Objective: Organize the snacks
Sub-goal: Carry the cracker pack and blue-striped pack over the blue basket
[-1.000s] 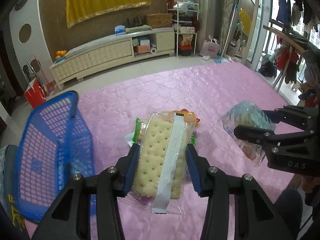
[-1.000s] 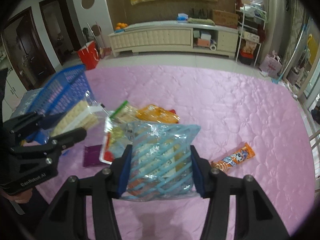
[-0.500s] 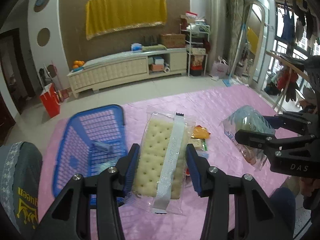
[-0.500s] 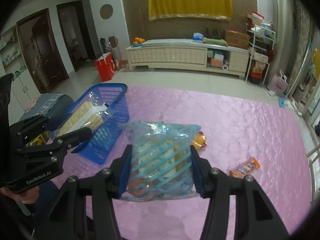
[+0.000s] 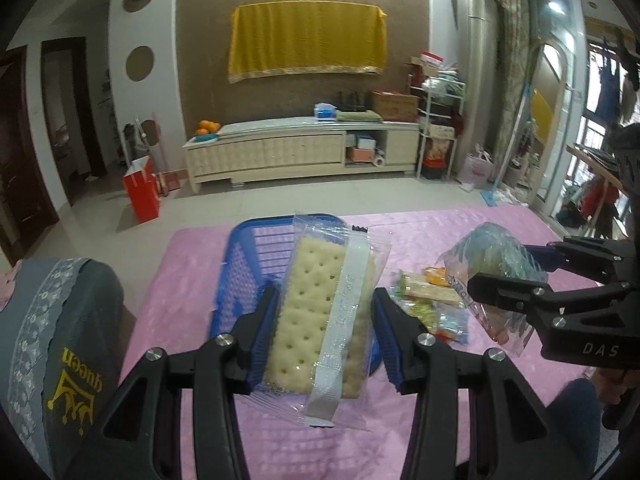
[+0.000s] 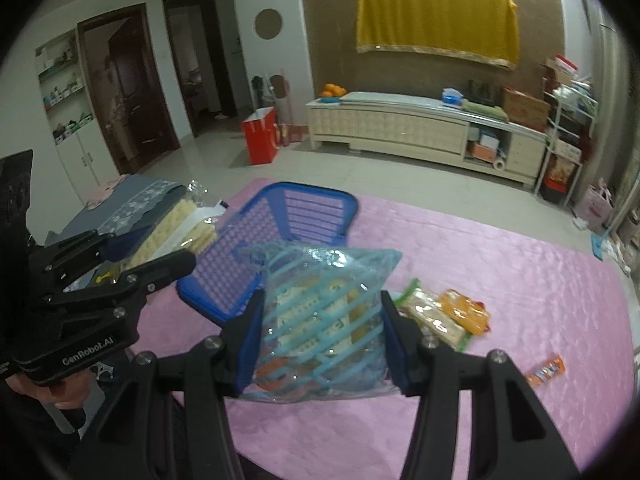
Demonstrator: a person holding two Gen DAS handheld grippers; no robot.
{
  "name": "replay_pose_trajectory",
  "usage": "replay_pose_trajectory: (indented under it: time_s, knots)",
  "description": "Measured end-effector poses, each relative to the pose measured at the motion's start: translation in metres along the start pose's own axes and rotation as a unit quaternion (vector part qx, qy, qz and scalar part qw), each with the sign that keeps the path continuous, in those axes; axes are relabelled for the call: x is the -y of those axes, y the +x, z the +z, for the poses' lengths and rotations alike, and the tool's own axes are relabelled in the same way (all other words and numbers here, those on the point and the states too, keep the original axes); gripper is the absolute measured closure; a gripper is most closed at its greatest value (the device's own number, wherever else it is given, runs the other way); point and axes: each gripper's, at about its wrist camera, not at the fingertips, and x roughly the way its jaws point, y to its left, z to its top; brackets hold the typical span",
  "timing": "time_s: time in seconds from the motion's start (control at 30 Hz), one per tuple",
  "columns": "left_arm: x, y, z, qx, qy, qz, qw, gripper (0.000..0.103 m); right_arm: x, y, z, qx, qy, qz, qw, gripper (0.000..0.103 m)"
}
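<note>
The left gripper (image 5: pixel 325 332) is closed on a clear packet of crackers (image 5: pixel 320 312), its blue pads pressing the two long sides; the packet is held up above the near part of the blue basket (image 5: pixel 256 256), which sits on the pink quilted cover (image 5: pixel 420 232). The right gripper (image 6: pixel 322 336) is clamped on a clear bag with light blue stripes (image 6: pixel 320 316), with snacks inside it; this bag hangs in the air just to the right of the basket, over the pink cover. On the cover, right of the basket, lies a small heap of loose snacks (image 6: pixel 444 316), among them a green-edged packet and an orange one; further right, apart from the heap, lies a single orange bar (image 6: pixel 546 370). A grey cushion (image 5: pixel 56 340) is at the left edge of the cover.
</note>
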Motion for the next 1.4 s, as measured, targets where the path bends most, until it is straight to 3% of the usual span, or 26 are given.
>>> replay_pose_trajectory:
  time_s: [0.43, 0.67, 1.13, 1.23, 1.3, 1.4]
  knots:
    - [-0.069, 0.012, -0.012, -0.016, -0.037, 0.029, 0.9988, 0.059, -0.057, 0.061, 0.019, -0.031, -0.030, 0.044, 0.998, 0.045]
    - [-0.103, 0.032, -0.016, -0.030, -0.062, 0.027, 0.9973, 0.059, -0.073, 0.096, 0.021, -0.059, -0.031, 0.052, 0.996, 0.045]
    - [-0.127, 0.061, -0.030, -0.053, -0.092, 0.018, 0.9941, 0.059, -0.087, 0.147, 0.023, -0.104, -0.024, 0.072, 0.992, 0.044]
    - [-0.127, 0.062, -0.032, -0.057, -0.093, 0.020, 0.9939, 0.059, -0.090, 0.152, 0.023, -0.106, -0.031, 0.075, 0.991, 0.040]
    - [-0.126, 0.061, -0.033, -0.055, -0.091, 0.019, 0.9941, 0.059, -0.091, 0.151, 0.022, -0.108, -0.034, 0.079, 0.990, 0.024]
    - [-0.124, 0.060, -0.036, -0.056, -0.089, 0.019, 0.9943, 0.059, -0.089, 0.143, 0.023, -0.099, -0.031, 0.079, 0.991, 0.017]
